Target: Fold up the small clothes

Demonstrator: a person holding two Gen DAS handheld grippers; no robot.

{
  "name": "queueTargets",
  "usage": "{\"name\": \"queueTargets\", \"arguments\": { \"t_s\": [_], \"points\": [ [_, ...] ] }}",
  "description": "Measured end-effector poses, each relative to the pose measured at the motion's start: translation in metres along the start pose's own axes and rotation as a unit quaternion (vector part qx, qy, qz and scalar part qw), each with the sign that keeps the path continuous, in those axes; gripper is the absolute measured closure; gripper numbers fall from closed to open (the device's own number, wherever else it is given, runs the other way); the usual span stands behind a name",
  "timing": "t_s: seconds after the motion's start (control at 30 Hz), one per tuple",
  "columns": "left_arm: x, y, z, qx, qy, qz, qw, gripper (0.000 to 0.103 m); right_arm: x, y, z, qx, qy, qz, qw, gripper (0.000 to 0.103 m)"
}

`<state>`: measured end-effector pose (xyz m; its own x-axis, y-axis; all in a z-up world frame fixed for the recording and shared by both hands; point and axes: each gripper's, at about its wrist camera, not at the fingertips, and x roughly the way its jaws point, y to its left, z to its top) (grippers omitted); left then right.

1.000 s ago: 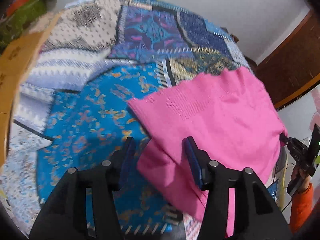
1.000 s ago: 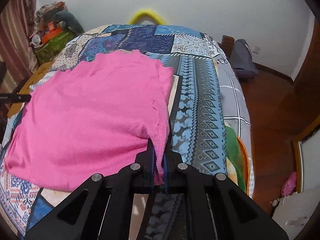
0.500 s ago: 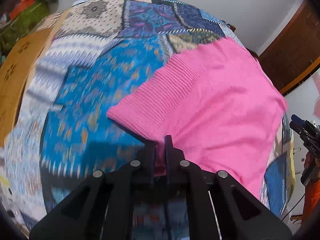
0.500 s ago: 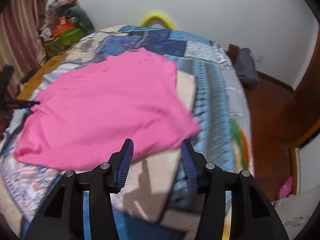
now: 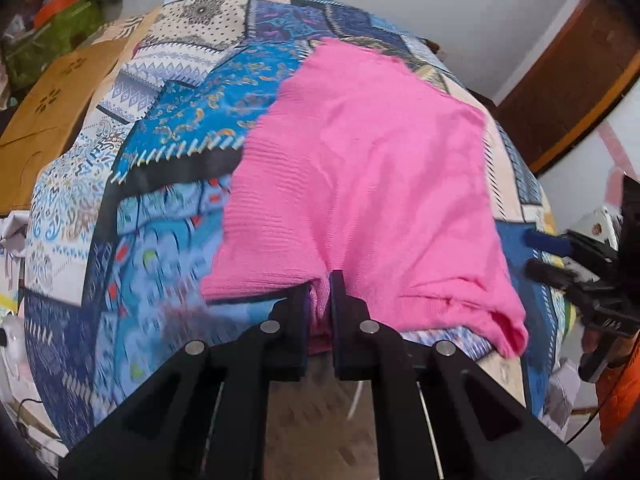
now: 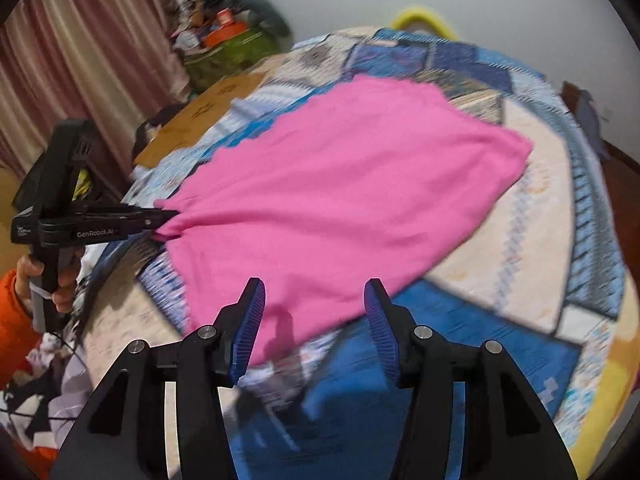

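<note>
A pink knit garment [image 5: 368, 184] lies spread on a patchwork bedspread [image 5: 168, 148]. My left gripper [image 5: 320, 292] is shut on the garment's near edge, which bunches between the jaws. In the right wrist view the garment [image 6: 340, 188] lies ahead, and the left gripper [image 6: 160, 220] pinches its left corner. My right gripper [image 6: 314, 308] is open and empty, just above the garment's near edge. It also shows at the right of the left wrist view [image 5: 548, 252], open beside the garment.
A brown cardboard sheet [image 5: 44, 120] lies at the bed's left side. A pile of clutter [image 6: 228, 44] sits by the curtain [image 6: 80, 60]. A yellow hoop [image 6: 424, 20] stands behind the bed. A wooden door [image 5: 568, 92] is at the right.
My left gripper closed on the garment's edge and pulled it toward the bed's near side. My right gripper let go of the garment, opened and moved back.
</note>
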<state>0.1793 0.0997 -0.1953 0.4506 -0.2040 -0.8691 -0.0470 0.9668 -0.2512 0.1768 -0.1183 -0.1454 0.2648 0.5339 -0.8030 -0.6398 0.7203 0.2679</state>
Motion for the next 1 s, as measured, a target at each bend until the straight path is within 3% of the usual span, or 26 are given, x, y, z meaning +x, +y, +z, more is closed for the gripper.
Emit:
{"name": "queueTargets", "arguments": {
  "t_s": [0.2, 0.3, 0.33, 0.37, 0.5, 0.57, 0.7, 0.83, 0.87, 0.93, 1.0],
  "points": [
    [-0.013, -0.018, -0.018, -0.001, 0.002, -0.04, 0.9992, 0.095, 0.019, 0.022, -0.024, -0.025, 0.036, 0.022, 0.999, 0.057],
    [-0.018, -0.029, -0.023, 0.025, -0.006, -0.02, 0.9995, 0.095, 0.021, 0.018, -0.03, -0.057, 0.043, 0.006, 0.997, 0.079],
    [-0.021, -0.031, -0.024, 0.034, -0.011, -0.012, 0.9993, 0.095, 0.02, 0.013, -0.03, -0.055, 0.046, 0.001, 0.997, 0.092],
    [-0.023, -0.031, -0.024, 0.038, -0.014, -0.007, 0.9992, 0.094, 0.018, 0.011, -0.032, -0.054, 0.048, -0.003, 0.997, 0.094],
    [-0.033, -0.024, -0.027, 0.038, -0.022, 0.01, 0.999, 0.088, 0.016, 0.0, -0.04, -0.056, 0.049, -0.017, 0.997, 0.095],
    [-0.038, -0.018, -0.029, 0.04, -0.026, 0.029, 0.9984, 0.088, 0.015, -0.003, -0.042, -0.058, 0.049, -0.03, 0.997, 0.095],
    [-0.045, -0.003, -0.034, 0.027, -0.025, 0.034, 0.9987, 0.088, 0.01, -0.013, -0.043, -0.049, 0.051, -0.057, 0.996, 0.095],
    [-0.057, -0.006, -0.04, 0.052, -0.043, 0.054, 0.9963, 0.086, -0.001, -0.023, -0.043, -0.036, 0.053, -0.071, 0.995, 0.094],
    [-0.06, -0.008, -0.041, 0.061, -0.046, 0.058, 0.9954, 0.084, -0.008, -0.025, -0.042, -0.028, 0.046, -0.069, 0.996, 0.094],
    [-0.065, -0.015, -0.045, 0.079, -0.053, 0.058, 0.9938, 0.063, -0.026, -0.025, -0.045, -0.017, 0.03, -0.061, 0.998, 0.094],
    [-0.068, -0.026, -0.047, 0.099, -0.064, 0.064, 0.991, 0.049, -0.039, -0.022, -0.045, -0.021, 0.017, -0.061, 0.998, 0.085]
  ]
}}
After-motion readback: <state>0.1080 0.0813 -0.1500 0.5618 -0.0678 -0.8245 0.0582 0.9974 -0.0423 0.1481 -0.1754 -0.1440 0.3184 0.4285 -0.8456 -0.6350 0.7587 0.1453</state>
